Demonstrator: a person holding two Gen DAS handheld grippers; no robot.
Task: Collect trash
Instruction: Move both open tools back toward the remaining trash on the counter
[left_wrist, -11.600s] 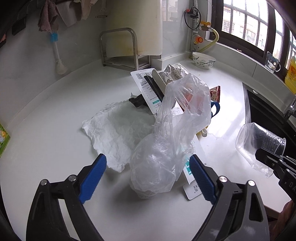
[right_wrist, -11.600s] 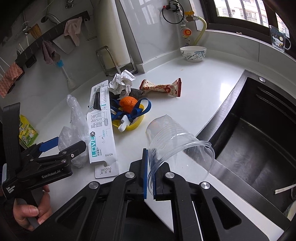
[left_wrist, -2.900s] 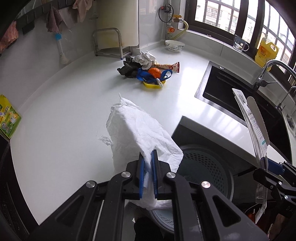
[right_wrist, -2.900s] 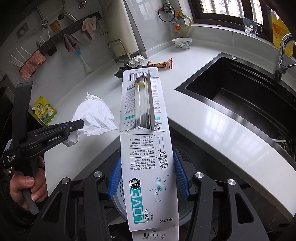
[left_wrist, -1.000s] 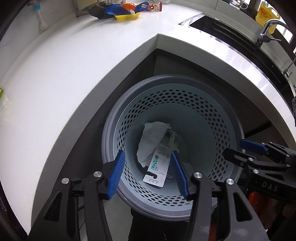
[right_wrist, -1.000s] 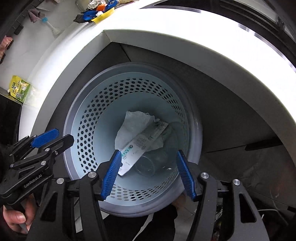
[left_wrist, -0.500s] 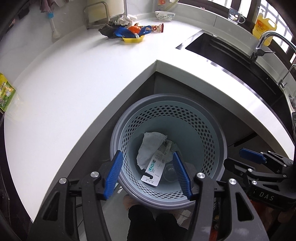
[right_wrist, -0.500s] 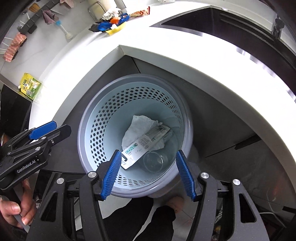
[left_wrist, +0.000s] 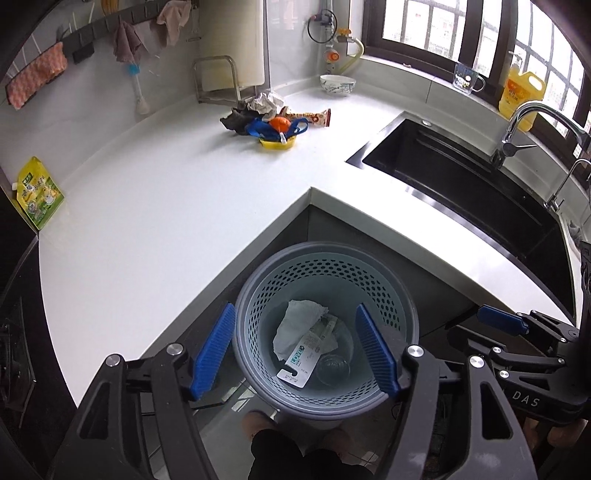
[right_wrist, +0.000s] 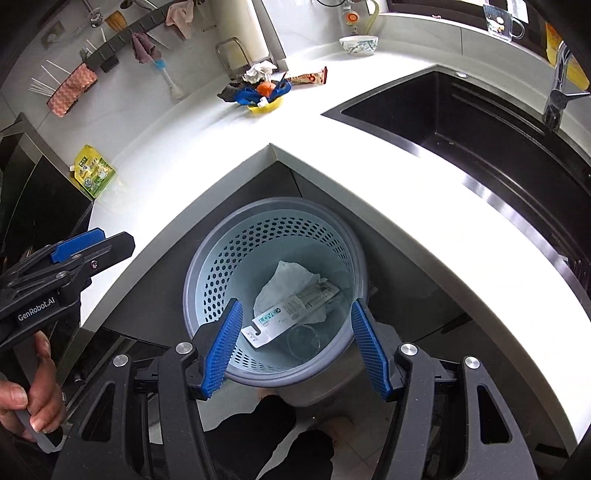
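A grey perforated trash bin (left_wrist: 402, 299) (right_wrist: 207, 258) stands on the floor below the counter corner. Inside lie a white tissue (left_wrist: 295, 325) (right_wrist: 284, 280), a white toothbrush package (left_wrist: 304, 356) (right_wrist: 291, 314) and a clear plastic cup (left_wrist: 332, 367) (right_wrist: 303, 340). My left gripper (left_wrist: 295, 350) is open and empty above the bin. My right gripper (right_wrist: 295, 347) is open and empty above it too. A pile of trash (left_wrist: 271, 120) (right_wrist: 258, 86) sits far back on the white counter (left_wrist: 166, 206): crumpled paper, a snack wrapper, an orange, a blue strap, a yellow dish.
A black sink (left_wrist: 461, 192) (right_wrist: 480, 122) with a tap (left_wrist: 517, 125) is on the right. A white bowl (left_wrist: 338, 85), a metal rack (left_wrist: 216, 79) and a yellow-green pouch (left_wrist: 38, 195) stand at the counter's edges. A stove edge (left_wrist: 14, 350) is at left.
Both grippers have risen and pulled back from the bin, so more of the counter and sink shows. The tissue, package and cup stay in the bin.
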